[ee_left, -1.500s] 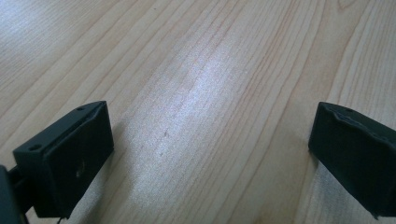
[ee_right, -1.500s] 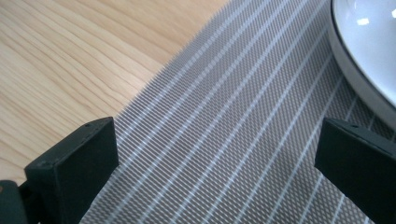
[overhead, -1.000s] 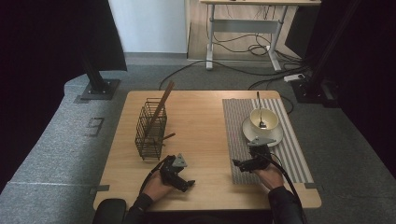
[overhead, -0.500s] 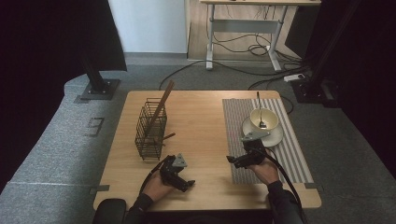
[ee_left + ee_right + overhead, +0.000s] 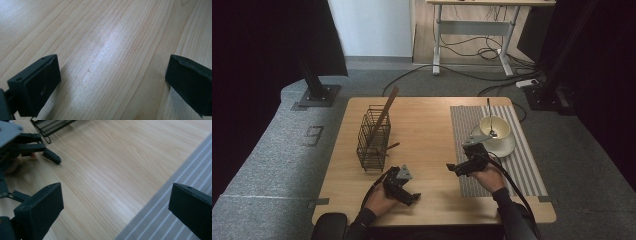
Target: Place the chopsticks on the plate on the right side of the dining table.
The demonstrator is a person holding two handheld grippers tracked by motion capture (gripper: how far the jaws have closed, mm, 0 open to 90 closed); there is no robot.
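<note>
Two hand-held grippers sit low over a pale, straight-grained wooden surface [image 5: 427, 125]. Under and right of the right hand-held gripper [image 5: 453, 167] lies a grey ribbed mat [image 5: 532, 170]; just beyond it on that mat a round cream bowl [image 5: 495, 127] sits on a saucer, a thin utensil standing in it. Ahead of the left hand-held gripper [image 5: 413, 196] stands a black wire basket [image 5: 373, 140] holding a slanted wooden stick. Both hand-held grippers gape wide, empty, pointing toward each other.
</note>
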